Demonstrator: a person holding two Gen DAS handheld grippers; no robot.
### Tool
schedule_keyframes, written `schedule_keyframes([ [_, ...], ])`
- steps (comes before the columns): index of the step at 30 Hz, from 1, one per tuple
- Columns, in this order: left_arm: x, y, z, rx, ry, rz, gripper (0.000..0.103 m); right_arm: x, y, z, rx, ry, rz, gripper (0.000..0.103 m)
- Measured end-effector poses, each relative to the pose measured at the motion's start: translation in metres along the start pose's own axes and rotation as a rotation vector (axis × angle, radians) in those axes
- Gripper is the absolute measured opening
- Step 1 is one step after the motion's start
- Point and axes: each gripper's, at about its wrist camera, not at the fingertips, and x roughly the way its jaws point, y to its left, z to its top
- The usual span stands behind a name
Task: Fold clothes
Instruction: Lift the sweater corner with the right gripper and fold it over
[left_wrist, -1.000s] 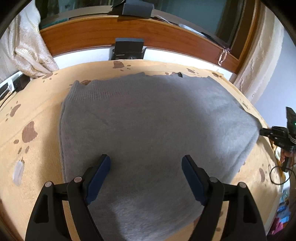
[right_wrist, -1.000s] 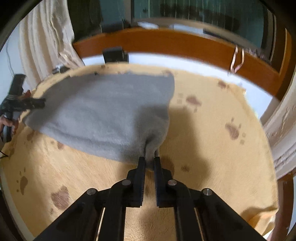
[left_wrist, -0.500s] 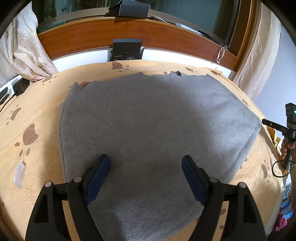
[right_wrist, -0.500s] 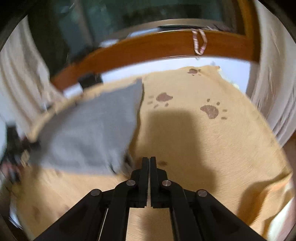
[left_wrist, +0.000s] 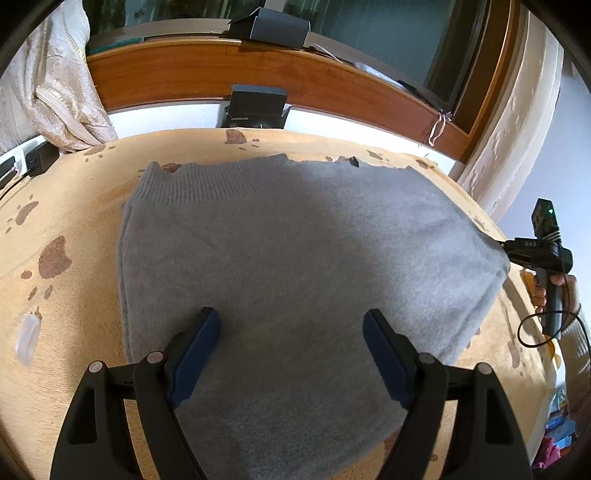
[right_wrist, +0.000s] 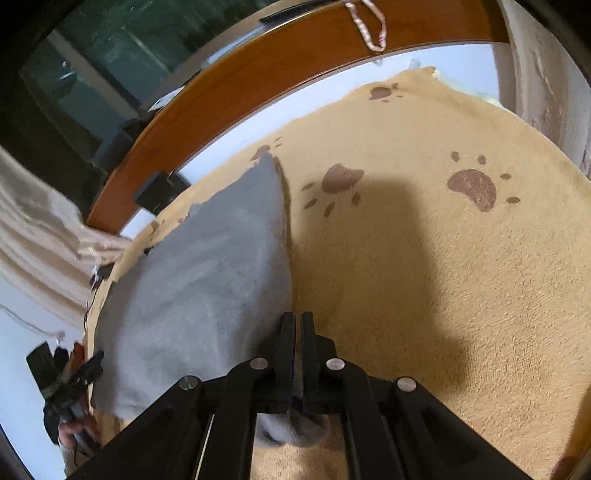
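While I hold both tools over the paw-print blanket (left_wrist: 85, 206), the grey sweater (left_wrist: 295, 251) lies folded flat on it, ribbed hem toward the wooden window ledge (left_wrist: 177, 70). My left hand-held gripper (left_wrist: 291, 332) hovers above the sweater's near part with its blue pads (left_wrist: 195, 350) spread wide, nothing between them. My right hand-held gripper (right_wrist: 298, 332) has its jaws pressed together at the sweater's right edge; a bunch of grey fabric shows beneath them, but I cannot tell whether it is pinched.
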Motion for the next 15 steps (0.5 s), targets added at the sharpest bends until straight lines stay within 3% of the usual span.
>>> schedule_keyframes([
  [2, 0.000, -0.001, 0.000, 0.003, -0.005, 0.000, 0.085, -0.001, 0.000, 0.001, 0.007, -0.011, 0.000, 0.006],
  [4, 0.000, -0.001, -0.001, 0.006, -0.009, 0.000, 0.086, -0.002, -0.002, 0.002, 0.031, -0.012, 0.025, 0.023],
  [6, 0.000, -0.001, -0.001, 0.004, -0.010, -0.003, 0.086, -0.004, -0.006, 0.004, 0.067, -0.010, 0.073, 0.080],
  [7, -0.001, 0.000, -0.001, 0.001, -0.012, -0.007, 0.086, -0.005, -0.007, 0.004, 0.085, -0.008, 0.098, 0.085],
  [9, -0.001, 0.001, -0.001, -0.009, -0.015, -0.017, 0.086, -0.008, -0.009, 0.004, 0.108, -0.012, 0.145, 0.085],
  [15, -0.002, 0.003, 0.000, -0.018, -0.016, -0.027, 0.086, -0.011, -0.007, 0.009, 0.079, -0.039, 0.083, 0.085],
])
